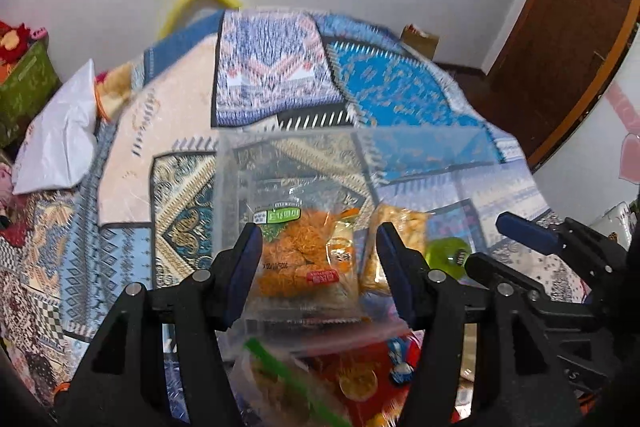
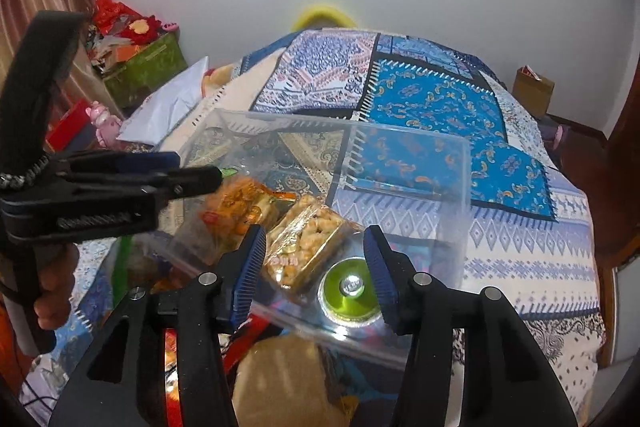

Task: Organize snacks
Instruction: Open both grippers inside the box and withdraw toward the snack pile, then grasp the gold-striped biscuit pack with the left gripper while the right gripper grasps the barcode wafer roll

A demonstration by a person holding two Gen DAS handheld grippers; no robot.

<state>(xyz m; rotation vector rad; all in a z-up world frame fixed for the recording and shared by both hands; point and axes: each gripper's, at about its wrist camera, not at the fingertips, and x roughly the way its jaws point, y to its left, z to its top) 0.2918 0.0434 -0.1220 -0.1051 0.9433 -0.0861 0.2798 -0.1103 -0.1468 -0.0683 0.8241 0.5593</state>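
Observation:
A clear plastic box [image 1: 360, 163] [image 2: 400, 163] sits on a patterned bedspread. In it lie an orange snack pack with a green label [image 1: 304, 259] [image 2: 232, 203], a yellow nut bar pack [image 1: 400, 227] [image 2: 308, 243] and a round green jelly cup [image 1: 444, 255] [image 2: 352, 291]. My left gripper [image 1: 318, 275] is open, jaws either side of the orange pack at the box's near wall. My right gripper [image 2: 316, 267] is open over the nut bar pack and the green cup. Each gripper shows in the other's view: right [image 1: 560, 251], left [image 2: 120, 183].
More snack bags lie in front of the box: a bag with a green strip [image 1: 288, 379], a red pack [image 1: 360, 379] and a tan bag [image 2: 288, 379]. A white pillow [image 1: 60, 139] and a green storage box [image 2: 144, 71] are at the left. A cardboard box [image 2: 534, 91] stands by the wall.

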